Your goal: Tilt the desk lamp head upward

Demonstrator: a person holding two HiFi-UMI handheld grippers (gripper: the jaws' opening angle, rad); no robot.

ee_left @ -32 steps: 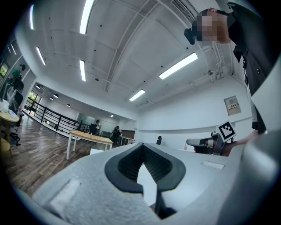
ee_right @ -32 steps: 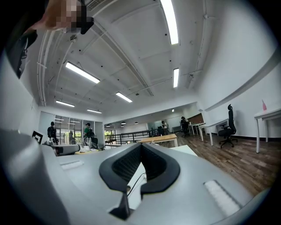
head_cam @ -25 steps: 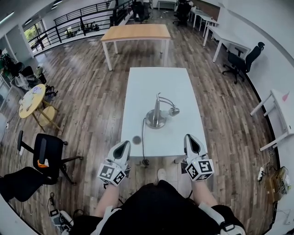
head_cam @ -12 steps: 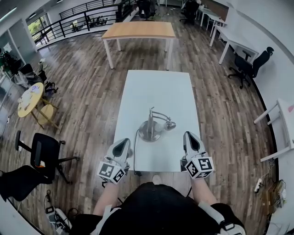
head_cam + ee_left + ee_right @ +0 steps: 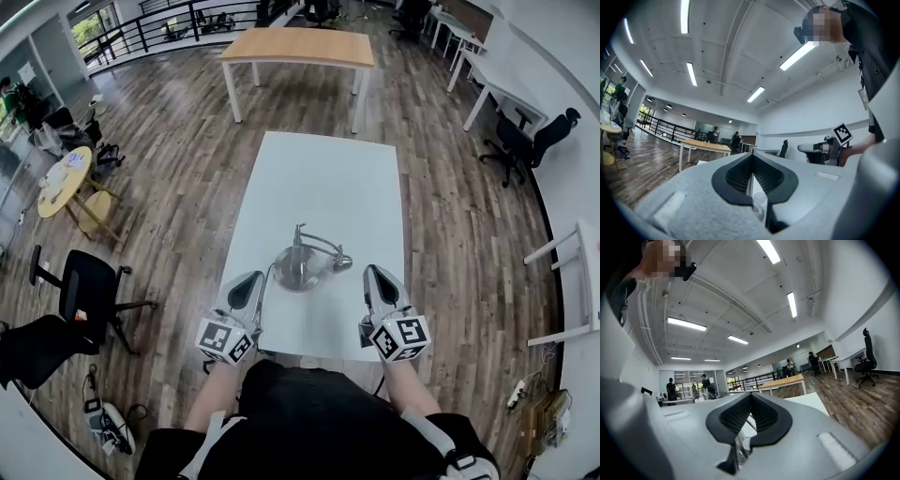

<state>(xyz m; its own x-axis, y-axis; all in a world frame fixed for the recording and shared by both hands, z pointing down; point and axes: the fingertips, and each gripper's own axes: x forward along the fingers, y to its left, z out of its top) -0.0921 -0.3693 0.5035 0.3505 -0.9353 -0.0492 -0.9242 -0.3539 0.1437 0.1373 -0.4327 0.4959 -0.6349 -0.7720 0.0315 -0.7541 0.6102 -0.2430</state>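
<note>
Left tongs [image 5: 249,286] and right tongs [image 5: 377,281] both pressed together, empty, at near edge of white surface [image 5: 323,178], flanking desk lamp [image 5: 300,248] with lamp head [image 5: 343,263] drooped right; risk: pushing head with tongs shut may skid or tip its round base [image 5: 291,274]

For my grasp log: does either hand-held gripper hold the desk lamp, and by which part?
Nothing is held. The left hand-held gripper and the right hand-held gripper are both shut and empty, apart from the desk lamp.

Bright overhead striplights, fisheye-warped edges
</note>
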